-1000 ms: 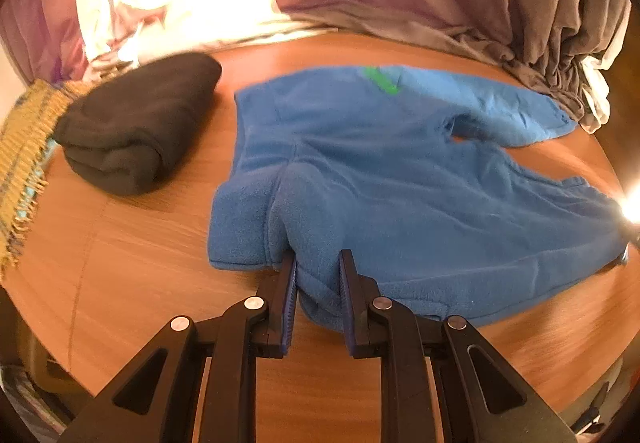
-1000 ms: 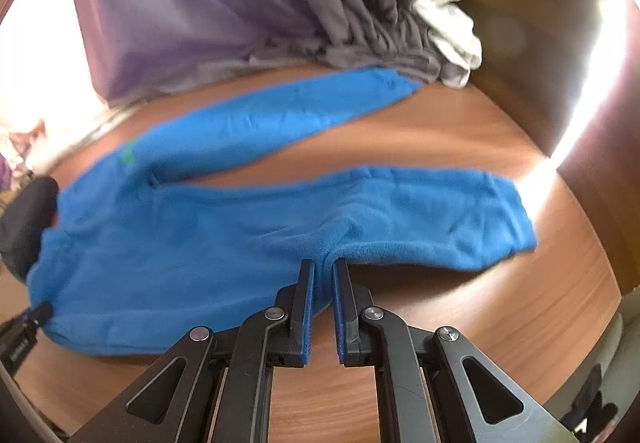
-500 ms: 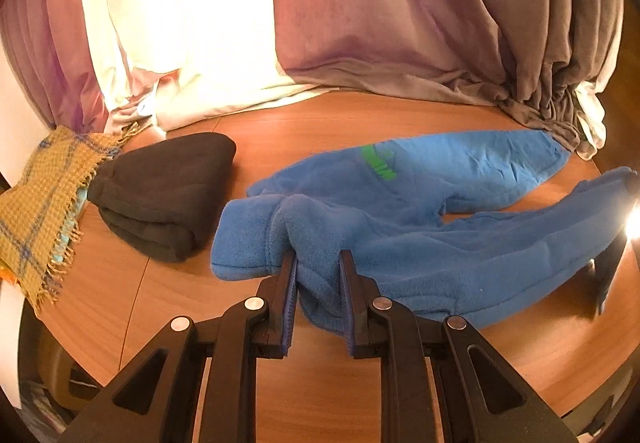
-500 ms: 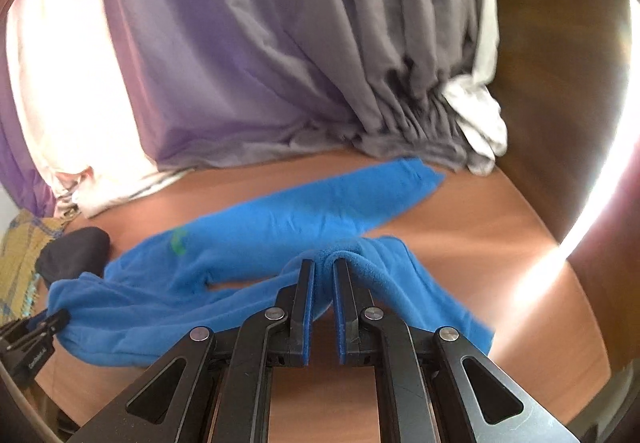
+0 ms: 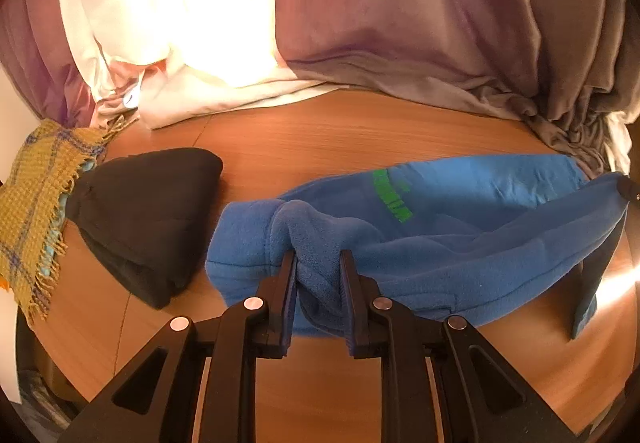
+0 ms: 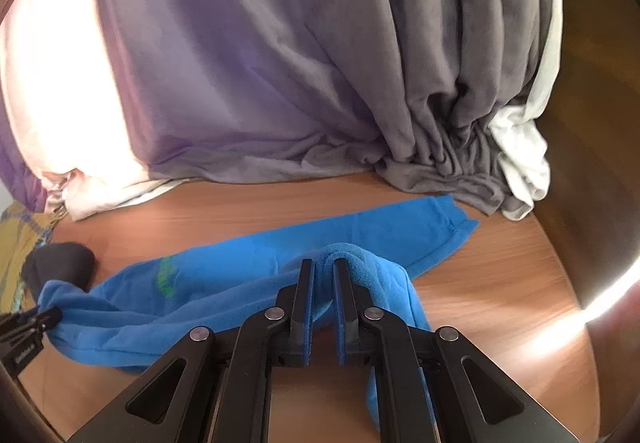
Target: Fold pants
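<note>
Nearest my left camera, the left gripper (image 5: 318, 275) had its two black fingers pinching a thick bunch of blue fleece at the waist end of the pants (image 5: 440, 243), the fabric bulging up between and over the pads. From that pinch I saw the pants hang above the round wooden table (image 5: 320, 383), stretching away to my right towards the right gripper (image 5: 626, 189), which showed only as a dark tip at the frame's edge with the leg draped from it. Behind the raised fold, the other leg lay flat on the table, with green lettering (image 5: 392, 195) printed on it near the waist.

Through my right camera, the right gripper (image 6: 324, 275) had its fingers pressed nearly together on a thin fold of a pant leg, the cloth curling over the tips and falling off to the right of them. Left of the pants in that view, the left gripper (image 6: 40, 317) appeared small at the frame's edge, with the waist gathered at it.

Left of the pants, I saw a folded dark garment (image 5: 148, 219) resting on the table, just beside the waist. Further left of it, a mustard plaid scarf (image 5: 36, 199) with a fringe hung over the table's edge. Beyond the pants, purple-grey curtains (image 6: 280, 63) piled onto the far rim of the table, with a pale sheer curtain (image 5: 180, 23) glowing brightly from light behind it.
</note>
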{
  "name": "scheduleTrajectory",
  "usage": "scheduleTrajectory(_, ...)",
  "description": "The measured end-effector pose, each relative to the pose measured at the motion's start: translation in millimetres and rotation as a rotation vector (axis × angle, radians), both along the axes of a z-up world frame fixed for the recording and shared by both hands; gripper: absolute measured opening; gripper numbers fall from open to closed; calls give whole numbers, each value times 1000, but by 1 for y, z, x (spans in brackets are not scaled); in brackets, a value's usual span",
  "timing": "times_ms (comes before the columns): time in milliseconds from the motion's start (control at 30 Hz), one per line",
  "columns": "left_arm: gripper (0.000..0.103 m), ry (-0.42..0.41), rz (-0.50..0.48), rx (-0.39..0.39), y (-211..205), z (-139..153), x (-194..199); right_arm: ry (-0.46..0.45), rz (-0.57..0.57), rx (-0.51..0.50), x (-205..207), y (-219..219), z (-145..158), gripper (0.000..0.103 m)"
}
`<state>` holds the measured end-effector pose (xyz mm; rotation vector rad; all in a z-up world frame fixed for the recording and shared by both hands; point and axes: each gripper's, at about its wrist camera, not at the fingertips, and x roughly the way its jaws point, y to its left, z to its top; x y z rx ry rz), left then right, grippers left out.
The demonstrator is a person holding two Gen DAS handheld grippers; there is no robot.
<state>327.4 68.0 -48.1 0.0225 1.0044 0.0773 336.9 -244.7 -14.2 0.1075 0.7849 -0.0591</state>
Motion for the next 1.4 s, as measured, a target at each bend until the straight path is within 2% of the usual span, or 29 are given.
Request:
scheduleTrajectory(167,21,28,20,-11,4,-12,25,72,-6,8,42,2,-22,9)
scheduleTrajectory(400,22,35,61,-36,11,-15,57,99,4,13,89,7,-40,9)
scheduleTrajectory(567,22,66,105,-48,18,-32,88,147,8,17,128,14,-62,9)
scheduleTrajectory(767,24,100,118,-21,22,-53,114,201,9,28,165,19,-90,9)
scheduleTrajectory(933,41,104,131,22,21,-61,125,255,5,22,186,20,-113,9)
scheduleTrajectory(1033,54,94,126,63,22,-61,126,273,1,18,191,19,-121,9)
scheduleTrajectory(1133,62,67,112,90,24,-55,122,274,4,11,192,21,-122,12)
scheduleTrajectory(1167,64,52,105,93,24,-50,119,276,10,3,193,22,-121,16)
scheduleTrajectory(1200,69,39,99,101,25,-46,117,278,20,-4,193,24,-120,24)
scheduleTrajectory(1267,77,0,90,124,26,-32,108,264,44,-14,191,28,-114,33)
scheduleTrajectory(1400,82,-61,55,145,36,-10,89,220,67,-40,177,38,-94,40)
